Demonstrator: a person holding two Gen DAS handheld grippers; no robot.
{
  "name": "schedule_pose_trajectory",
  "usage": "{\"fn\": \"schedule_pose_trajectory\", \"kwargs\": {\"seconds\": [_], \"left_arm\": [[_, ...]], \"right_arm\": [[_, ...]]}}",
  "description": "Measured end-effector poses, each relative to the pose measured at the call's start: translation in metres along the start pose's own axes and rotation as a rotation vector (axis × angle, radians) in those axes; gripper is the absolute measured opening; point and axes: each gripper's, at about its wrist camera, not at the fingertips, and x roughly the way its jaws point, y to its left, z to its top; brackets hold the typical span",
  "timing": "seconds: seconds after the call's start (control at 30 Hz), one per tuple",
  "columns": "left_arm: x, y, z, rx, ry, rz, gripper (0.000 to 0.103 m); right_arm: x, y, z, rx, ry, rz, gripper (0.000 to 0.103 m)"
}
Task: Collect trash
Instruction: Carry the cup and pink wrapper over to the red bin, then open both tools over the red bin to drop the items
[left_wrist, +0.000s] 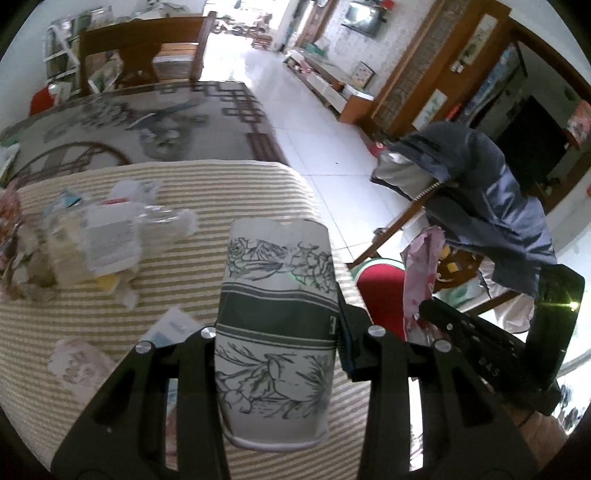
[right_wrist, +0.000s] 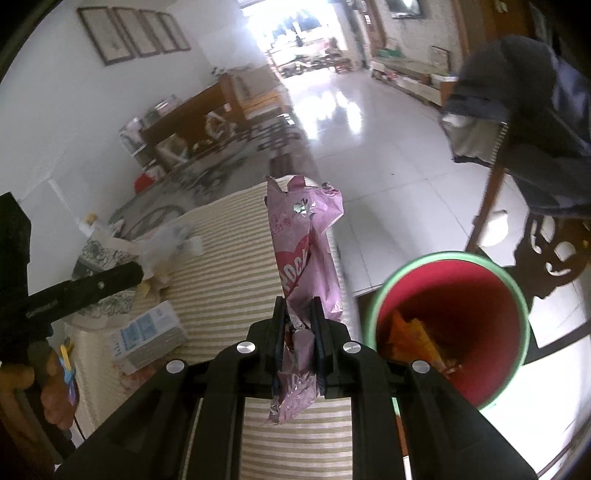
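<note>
My left gripper (left_wrist: 279, 332) is shut on a white paper cup (left_wrist: 277, 295) with flower drawings and a dark green band, held upright above the striped tablecloth (left_wrist: 229, 192). My right gripper (right_wrist: 299, 332) is shut on a crumpled pink snack wrapper (right_wrist: 306, 251), which sticks up past the fingertips near the table's right edge. To its right, on the floor below, stands a red bin (right_wrist: 509, 295) with a green rim and orange wrappers inside. The left wrist view shows the same pink wrapper (left_wrist: 421, 273) over the red bin (left_wrist: 380, 291).
A heap of clear plastic and paper scraps (left_wrist: 103, 236) lies at the table's left. A blue-and-white tissue pack (right_wrist: 147, 332) lies nearer me. A wooden chair draped with a blue jacket (left_wrist: 487, 192) stands right of the bin. White tiled floor (right_wrist: 369, 155) stretches beyond.
</note>
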Motion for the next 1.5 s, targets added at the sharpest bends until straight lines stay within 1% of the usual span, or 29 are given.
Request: {"fn": "schedule_pose_trajectory", "kwargs": {"seconds": [0.1,0.23,0.27,0.43,0.57,0.8,0.83,0.87,0.9,0.93,0.97,1.03,1.1,1.27,1.43,1.5], "left_arm": [[0.01,-0.018,0.002,0.026,0.014,-0.021,0.037],[0.026,-0.051,0.005,0.075,0.042,-0.08,0.037],[0.032,-0.06,0.005,0.089,0.052,-0.1,0.037],[0.063,-0.098,0.004,0.156,0.114,-0.154,0.037],[0.087,-0.127,0.002,0.196,0.16,-0.196,0.037],[0.108,-0.156,-0.003,0.25,0.209,-0.232,0.037],[0.11,-0.159,-0.003,0.252,0.215,-0.239,0.041],[0.111,-0.16,-0.003,0.25,0.218,-0.243,0.055],[0.112,-0.16,-0.003,0.246,0.216,-0.246,0.063],[0.111,-0.159,-0.003,0.242,0.209,-0.247,0.069],[0.11,-0.159,-0.003,0.24,0.202,-0.247,0.069],[0.108,-0.157,-0.002,0.242,0.199,-0.242,0.069],[0.105,-0.154,-0.001,0.238,0.19,-0.236,0.069],[0.093,-0.144,0.001,0.232,0.162,-0.223,0.07],[0.073,-0.128,-0.002,0.23,0.125,-0.196,0.07],[0.065,-0.117,-0.004,0.216,0.113,-0.185,0.07]], "right_arm": [[-0.005,-0.019,0.0,0.03,-0.002,-0.022,0.013],[-0.012,-0.046,0.0,0.08,-0.01,-0.061,0.013],[-0.013,-0.05,0.0,0.09,-0.012,-0.068,0.013],[-0.025,-0.083,-0.001,0.177,-0.023,-0.093,0.014],[-0.033,-0.097,-0.004,0.198,-0.03,-0.12,0.014],[-0.04,-0.12,-0.01,0.253,-0.037,-0.154,0.015],[-0.04,-0.122,-0.01,0.256,-0.039,-0.158,0.016],[-0.04,-0.123,-0.01,0.259,-0.04,-0.162,0.016],[-0.04,-0.125,-0.01,0.264,-0.045,-0.171,0.018],[-0.041,-0.126,-0.01,0.271,-0.048,-0.174,0.024],[-0.041,-0.127,-0.011,0.275,-0.05,-0.175,0.027],[-0.041,-0.128,-0.011,0.282,-0.059,-0.185,0.04],[-0.042,-0.129,-0.011,0.287,-0.068,-0.192,0.046],[-0.041,-0.123,-0.01,0.282,-0.067,-0.191,0.048],[-0.04,-0.108,-0.008,0.28,-0.067,-0.173,0.056],[-0.039,-0.1,-0.007,0.279,-0.067,-0.164,0.058]]}}
